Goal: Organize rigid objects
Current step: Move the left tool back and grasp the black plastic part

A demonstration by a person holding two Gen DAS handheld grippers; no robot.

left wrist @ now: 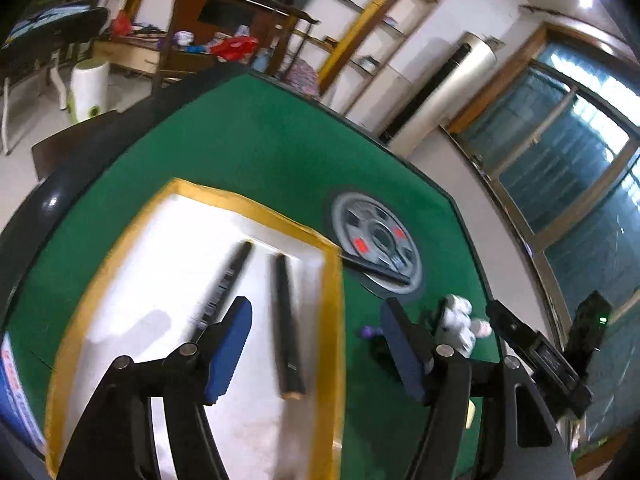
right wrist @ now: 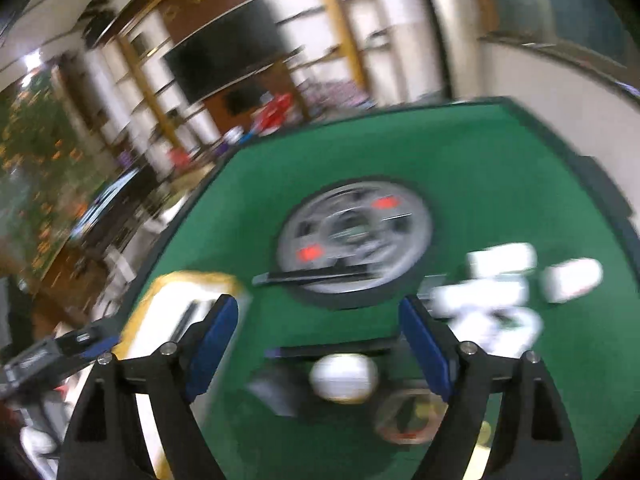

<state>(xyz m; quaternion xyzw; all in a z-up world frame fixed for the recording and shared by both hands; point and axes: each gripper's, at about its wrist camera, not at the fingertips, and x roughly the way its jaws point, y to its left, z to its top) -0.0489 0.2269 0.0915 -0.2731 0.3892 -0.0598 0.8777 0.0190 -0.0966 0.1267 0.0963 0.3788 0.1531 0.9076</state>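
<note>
The counter point(left wrist: 248, 148) is covered in green felt. On it lies a white tray point(left wrist: 160, 264) with a yellow border. The tray holds two black sticks: the left stick point(left wrist: 224, 284) lies at a slant, and the right stick point(left wrist: 286, 324) lies beside it, apart from it. A third black stick point(left wrist: 376, 270) rests outside the tray, across the edge of the round grey dial point(left wrist: 376, 240) set into the felt.

The left gripper point(left wrist: 316, 348) hovers over the tray's right border, fingers point(left wrist: 230, 350) spread, nothing between them. The right gripper point(right wrist: 320, 344) hovers over the felt, fingers point(right wrist: 426, 350) spread and empty. Below it lie a further dark stick point(right wrist: 332, 350), a white round object point(right wrist: 344, 378) and a clear round object point(right wrist: 408, 420); blur hides their detail. White items point(right wrist: 500, 280) lie to the right
</note>
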